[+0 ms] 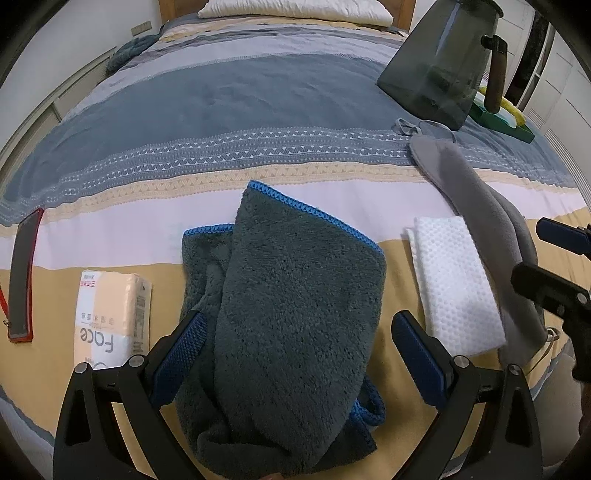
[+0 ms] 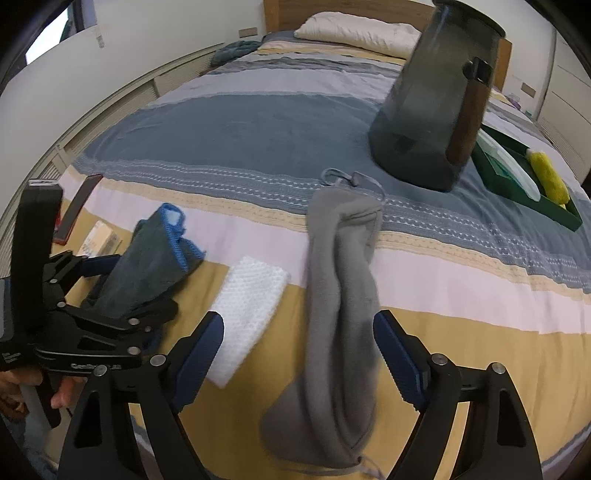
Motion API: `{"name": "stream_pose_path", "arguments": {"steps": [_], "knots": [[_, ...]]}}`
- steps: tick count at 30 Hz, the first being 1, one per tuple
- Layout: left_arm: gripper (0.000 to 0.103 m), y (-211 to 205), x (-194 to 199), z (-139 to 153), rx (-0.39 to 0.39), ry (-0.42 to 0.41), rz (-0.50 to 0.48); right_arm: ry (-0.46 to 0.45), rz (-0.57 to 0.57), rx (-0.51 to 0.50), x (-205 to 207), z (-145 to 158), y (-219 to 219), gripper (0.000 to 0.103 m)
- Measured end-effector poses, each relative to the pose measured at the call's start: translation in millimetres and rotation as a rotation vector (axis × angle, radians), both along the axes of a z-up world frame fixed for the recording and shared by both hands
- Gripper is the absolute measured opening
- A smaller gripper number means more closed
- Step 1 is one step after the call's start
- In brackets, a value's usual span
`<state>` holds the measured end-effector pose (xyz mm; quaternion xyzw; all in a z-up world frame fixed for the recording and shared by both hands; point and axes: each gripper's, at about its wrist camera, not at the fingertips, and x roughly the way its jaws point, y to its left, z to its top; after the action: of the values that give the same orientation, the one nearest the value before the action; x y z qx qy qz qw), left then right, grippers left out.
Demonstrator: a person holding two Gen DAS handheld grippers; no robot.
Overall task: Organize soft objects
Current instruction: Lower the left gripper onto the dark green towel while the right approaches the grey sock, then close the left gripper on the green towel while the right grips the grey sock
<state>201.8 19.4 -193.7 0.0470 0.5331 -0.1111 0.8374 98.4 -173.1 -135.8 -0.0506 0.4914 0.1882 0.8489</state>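
A dark grey towel (image 1: 295, 314) with blue edging lies crumpled on the bed, between the wide-apart fingers of my left gripper (image 1: 301, 354); its pads do not squeeze it. The towel (image 2: 147, 258) and left gripper (image 2: 107, 280) also show in the right wrist view. A long grey fleece piece (image 2: 340, 295) with a drawstring lies between the fingers of my right gripper (image 2: 299, 354), with a gap on each side. The fleece (image 1: 476, 206) and right gripper (image 1: 550, 254) sit at the right edge of the left wrist view. A folded white waffle cloth (image 1: 454, 280) (image 2: 251, 299) lies between towel and fleece.
The striped bedspread (image 1: 221, 103) carries a dark pitcher (image 2: 428, 122), a green tray (image 2: 554, 210) with a yellow item, a tissue pack (image 1: 107, 317) and a red-edged flat case (image 1: 24, 273). A pillow (image 1: 295, 9) lies at the head. A hand (image 2: 62, 391) holds the left gripper.
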Motion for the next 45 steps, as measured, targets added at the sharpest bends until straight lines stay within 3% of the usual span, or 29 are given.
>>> {"name": "stream_pose_path", "arguments": {"steps": [18,23,25,28,31,38,41,45], "knots": [[0.098,-5,12,-17,0.019,0.044,-0.003,0.069,-0.034,-0.093,47,-49,-9,0.066],[0.098,-7,17,-19,0.023,0.053,-0.005,0.071,-0.009,-0.094,52,-54,0,0.053],[0.098,-7,17,-19,0.025,0.054,-0.007,0.072,-0.005,-0.085,53,-55,1,0.04],[0.097,-7,17,-19,0.031,0.052,-0.006,0.075,0.006,-0.081,52,-56,3,0.031],[0.097,-9,18,-20,0.039,0.051,-0.006,0.079,0.01,-0.075,52,-56,3,0.025],[0.096,-13,17,-22,0.05,0.042,-0.011,0.077,0.013,-0.076,51,-58,2,0.024],[0.086,-14,16,-23,0.066,0.033,-0.008,0.076,0.011,-0.077,50,-59,2,0.024],[0.065,-12,16,-21,0.087,0.024,0.001,0.073,0.011,-0.079,49,-58,3,0.023]]}}
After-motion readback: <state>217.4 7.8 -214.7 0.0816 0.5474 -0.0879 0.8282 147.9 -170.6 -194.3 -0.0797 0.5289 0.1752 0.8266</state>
